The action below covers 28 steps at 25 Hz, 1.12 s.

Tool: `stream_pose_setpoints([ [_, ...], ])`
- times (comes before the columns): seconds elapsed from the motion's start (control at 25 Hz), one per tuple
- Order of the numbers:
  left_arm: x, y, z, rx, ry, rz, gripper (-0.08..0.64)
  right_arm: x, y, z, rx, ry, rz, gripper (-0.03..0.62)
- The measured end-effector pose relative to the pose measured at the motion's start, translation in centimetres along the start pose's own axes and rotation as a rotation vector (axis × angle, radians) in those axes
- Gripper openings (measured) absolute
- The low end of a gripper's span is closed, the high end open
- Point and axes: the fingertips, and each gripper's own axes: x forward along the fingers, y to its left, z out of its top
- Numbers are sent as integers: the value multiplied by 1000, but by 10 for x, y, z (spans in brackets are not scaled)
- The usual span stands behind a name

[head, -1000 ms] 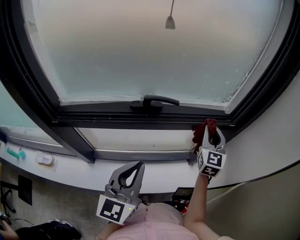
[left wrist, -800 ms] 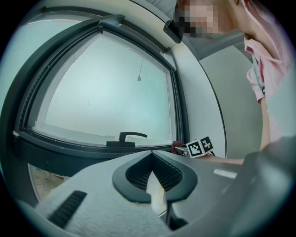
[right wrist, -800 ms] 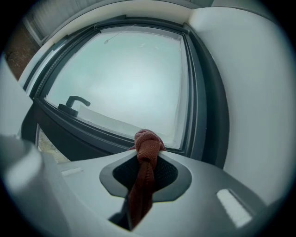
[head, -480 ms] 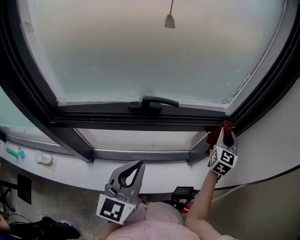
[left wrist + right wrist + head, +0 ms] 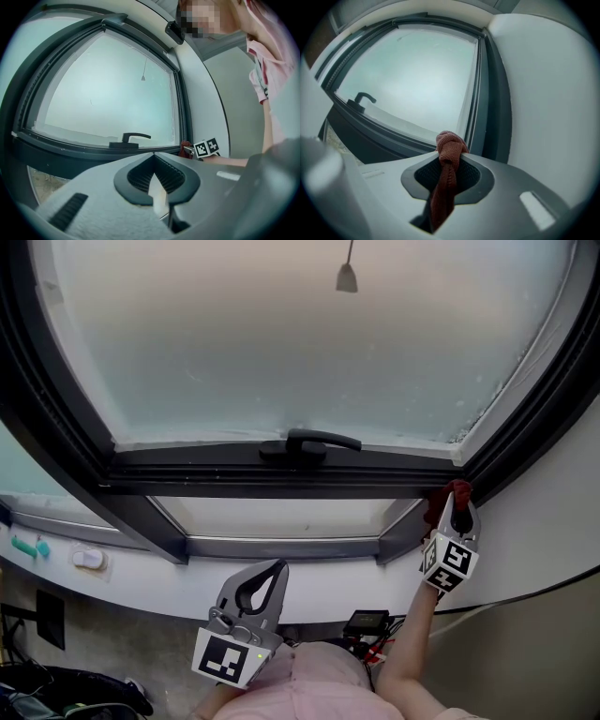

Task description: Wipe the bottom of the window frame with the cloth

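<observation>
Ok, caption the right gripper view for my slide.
Right gripper shut on a bunched reddish-brown cloth, at the lower right corner of the dark window frame.

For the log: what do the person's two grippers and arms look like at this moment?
The left gripper and right gripper are both light grey plastic, with curved jaws lined by dark ribbed pads. Each carries a white cube with black square markers at its base. The person wears a pink short-sleeved top, so the forearms are uncovered.
</observation>
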Motion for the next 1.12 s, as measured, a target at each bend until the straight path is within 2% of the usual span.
stream_pose_setpoints([
  [0.08, -6, 4, -4, 12, 22, 1, -2, -18, 25, 16, 50, -56, 63, 66],
  [0.2, -13, 10, -1, 12, 12, 4, -2, -44, 89, 40, 174, -121, 247, 66],
  [0.28, -19, 14, 1, 11, 9, 5, -2, -57, 135, 51, 221, -139, 360, 66],
  [0.4, -28, 20, 7, -5, -10, 13, -2, -74, 195, 59, 199, -141, 478, 66],
  [0.52, -41, 28, 4, 3, 7, 16, -2, -88, 245, 65, 159, -143, 564, 66],
  [0.6, -50, 34, 2, 3, 20, 21, -2, -95, 271, 72, 148, -164, 603, 66],
  [0.76, -65, 46, 8, -1, 9, 29, -2, -101, 314, 72, 111, -132, 653, 66],
  [1.12, -86, 70, 13, -2, -1, 36, -2, -82, 376, 50, 38, -52, 686, 66],
])
